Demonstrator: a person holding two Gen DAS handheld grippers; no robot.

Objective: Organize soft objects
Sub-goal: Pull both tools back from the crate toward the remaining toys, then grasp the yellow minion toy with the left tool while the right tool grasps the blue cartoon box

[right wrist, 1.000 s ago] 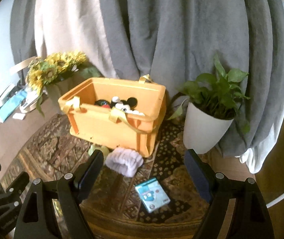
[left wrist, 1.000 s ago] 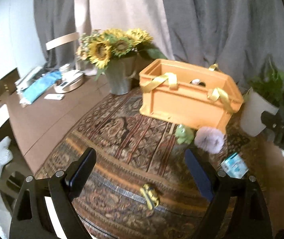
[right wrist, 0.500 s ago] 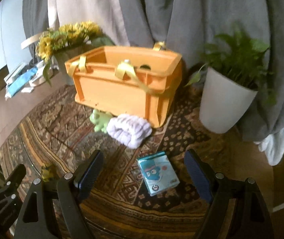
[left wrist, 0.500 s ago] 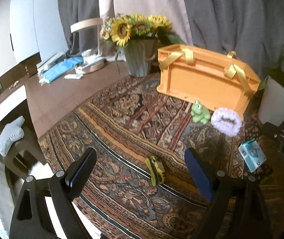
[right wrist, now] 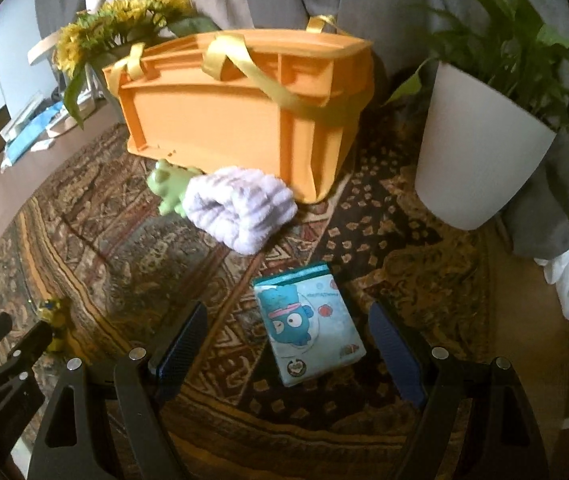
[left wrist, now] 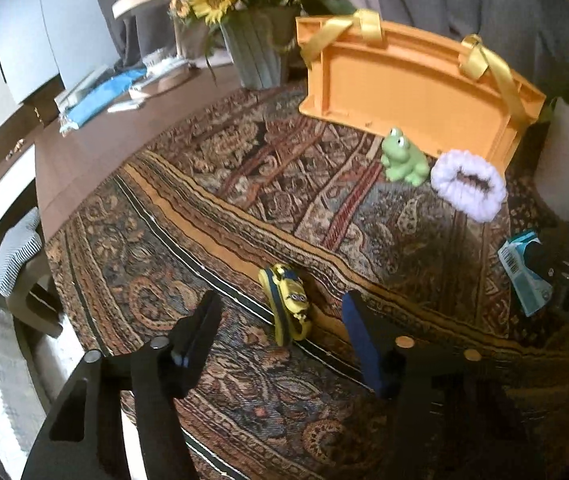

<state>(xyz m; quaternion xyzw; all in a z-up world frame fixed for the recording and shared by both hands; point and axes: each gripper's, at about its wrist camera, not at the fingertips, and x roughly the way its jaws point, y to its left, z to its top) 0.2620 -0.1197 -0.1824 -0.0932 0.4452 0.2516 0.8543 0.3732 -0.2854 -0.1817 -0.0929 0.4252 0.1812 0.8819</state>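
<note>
A small yellow soft toy (left wrist: pixel 288 304) lies on the patterned cloth between the fingers of my left gripper (left wrist: pixel 280 308). The jaws are closing and the pads stand apart from the toy. My right gripper (right wrist: pixel 288 312) is open, low over a light-blue cartoon pack (right wrist: pixel 308 328) that lies between its fingers. A green frog toy (left wrist: pixel 402 158) and a fluffy lavender band (left wrist: pixel 466 184) rest against the front of the orange crate (left wrist: pixel 412 92). From the right wrist view, the frog (right wrist: pixel 168 188), the band (right wrist: pixel 240 208) and the crate (right wrist: pixel 220 120) show too.
A grey vase of sunflowers (left wrist: pixel 260 56) stands left of the crate. A white pot with a green plant (right wrist: pixel 480 160) stands to its right. Grey curtains hang behind. Bare wooden tabletop (left wrist: pixel 84 152) with blue and white items lies beyond the cloth's left edge.
Both grippers have come down toward the cloth, so the toys look larger and the crate's inside is out of sight. The left jaws have narrowed around the yellow toy.
</note>
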